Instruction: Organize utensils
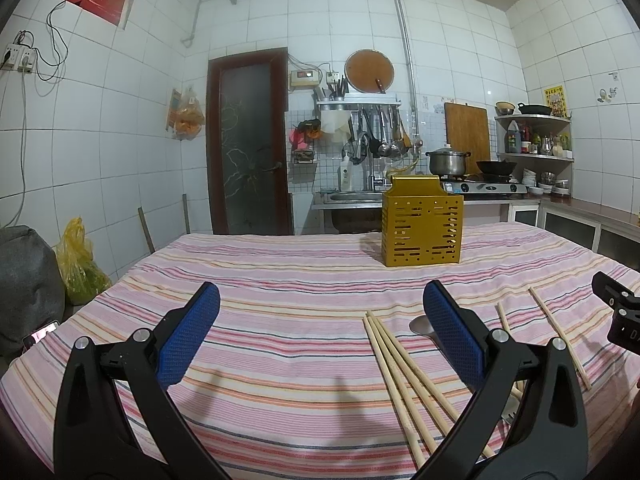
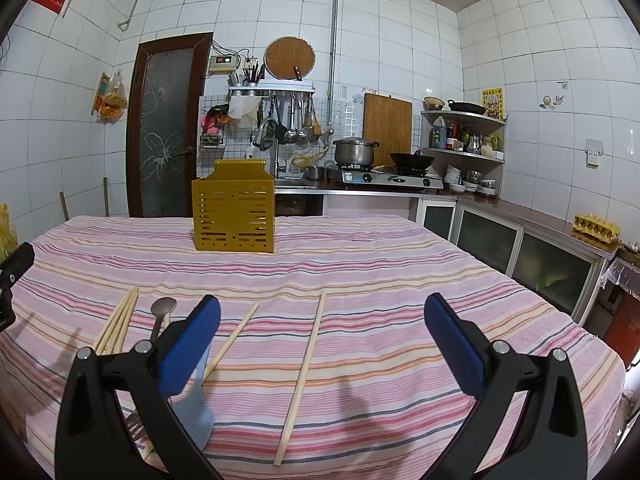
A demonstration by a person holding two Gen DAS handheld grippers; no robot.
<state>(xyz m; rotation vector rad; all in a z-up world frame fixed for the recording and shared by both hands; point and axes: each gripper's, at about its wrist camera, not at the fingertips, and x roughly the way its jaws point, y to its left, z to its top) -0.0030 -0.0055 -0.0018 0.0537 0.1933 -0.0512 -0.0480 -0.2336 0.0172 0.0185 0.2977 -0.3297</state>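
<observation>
Both grippers empty, fingers wide: left gripper [image 1: 320,332], right gripper [image 2: 322,340], likely poised before first pick. Chopsticks [image 1: 404,376] at 4 o'clock of left gripper; spoon [image 2: 162,312] at 10 o'clock of right. Gold holder [image 2: 234,210] at 12 o'clock, apparently empty. No legible writing nearby.

This is a home kitchen: white wall tiles [image 2: 400,40], a gas stove [image 2: 394,179] carrying a steel pot [image 2: 354,151] and a black wok [image 2: 412,159], ladles [image 2: 294,122] hanging from a rack, a cutting board [image 2: 387,124] leaning on the wall, a sink tap [image 2: 266,130], and corner shelves [image 2: 466,136] crowded with bottles.
</observation>
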